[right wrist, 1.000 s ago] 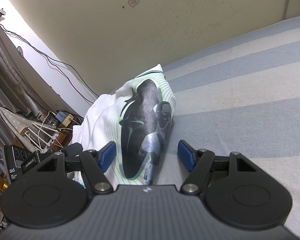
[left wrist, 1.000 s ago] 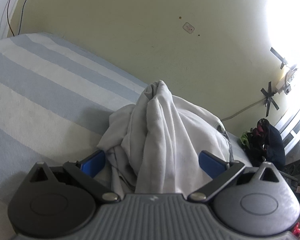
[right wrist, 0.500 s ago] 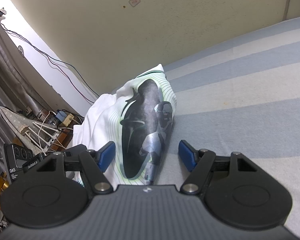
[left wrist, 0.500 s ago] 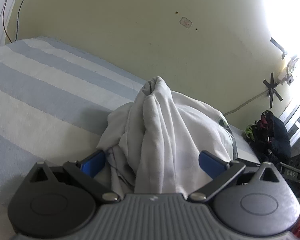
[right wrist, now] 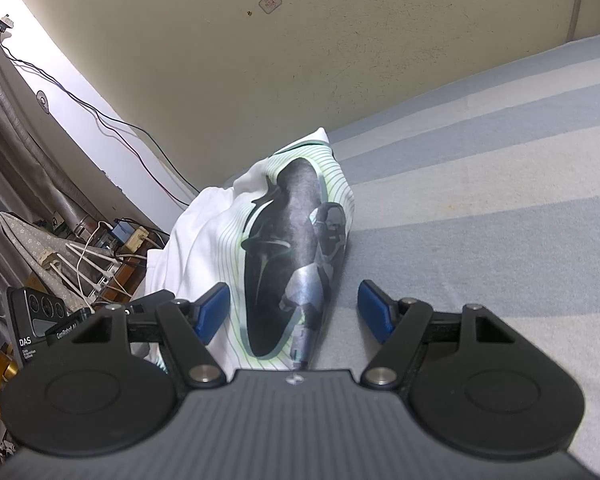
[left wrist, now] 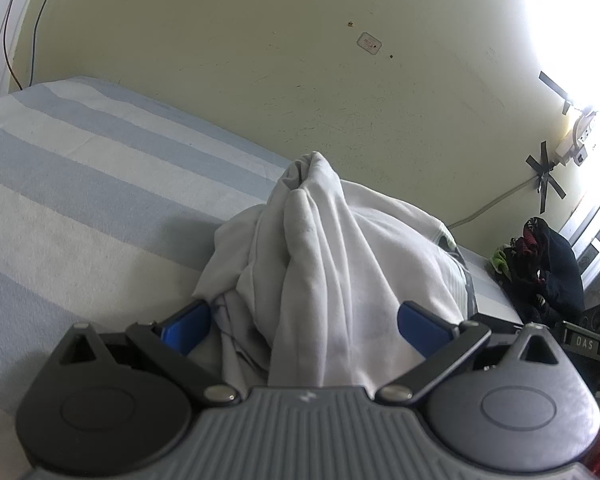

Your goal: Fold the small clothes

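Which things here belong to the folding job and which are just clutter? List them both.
Job:
- white T-shirt, bunched between both open tongs
- left tongs
- right tongs
- striped bed cover, the work surface

Clutter:
- dark clothes pile
- ironing board
- wall cables
- wall sticker

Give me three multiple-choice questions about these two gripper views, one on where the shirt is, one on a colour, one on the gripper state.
1. Where does the white shirt lie?
A. on the striped bedspread
B. on a chair
C. on the floor

2. What colour are the finger pads?
A. red
B. blue
C. yellow

3. How does the right gripper stand?
A. shut on nothing
B. out of view
C. open, cloth between the fingers

Answers: 1 A, cloth rests on the stripes; 2 B, pads show blue; 3 C, pads stand wide apart around the print, as do the left gripper pads.
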`<state>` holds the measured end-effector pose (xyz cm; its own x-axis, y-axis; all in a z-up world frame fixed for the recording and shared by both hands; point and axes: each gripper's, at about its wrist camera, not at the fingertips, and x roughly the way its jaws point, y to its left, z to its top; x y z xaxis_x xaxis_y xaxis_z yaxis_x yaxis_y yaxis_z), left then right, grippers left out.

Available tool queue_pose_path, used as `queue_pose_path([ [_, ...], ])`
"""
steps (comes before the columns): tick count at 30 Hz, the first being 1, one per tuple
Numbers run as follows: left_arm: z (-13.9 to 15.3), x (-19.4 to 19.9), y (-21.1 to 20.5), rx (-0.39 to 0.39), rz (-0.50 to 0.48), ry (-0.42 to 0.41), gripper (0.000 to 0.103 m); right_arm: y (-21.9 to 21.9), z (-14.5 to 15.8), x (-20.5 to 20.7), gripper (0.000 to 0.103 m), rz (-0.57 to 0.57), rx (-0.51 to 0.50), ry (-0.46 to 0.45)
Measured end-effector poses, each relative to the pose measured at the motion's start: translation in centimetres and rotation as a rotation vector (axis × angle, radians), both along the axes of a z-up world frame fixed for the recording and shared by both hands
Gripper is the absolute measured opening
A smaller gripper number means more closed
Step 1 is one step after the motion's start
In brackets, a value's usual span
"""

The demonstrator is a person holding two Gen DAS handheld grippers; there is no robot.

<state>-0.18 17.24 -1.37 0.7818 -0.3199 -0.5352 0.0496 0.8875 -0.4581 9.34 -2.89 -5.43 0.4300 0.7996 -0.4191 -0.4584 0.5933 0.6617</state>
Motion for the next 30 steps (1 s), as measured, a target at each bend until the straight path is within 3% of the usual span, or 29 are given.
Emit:
queue_pose_path([
  [30,0.0,-0.06,-0.06,0.001,0.003,0.0,0.103,-0.16,0.24,0.36,0.077,0.009,-0.001,-0.001],
])
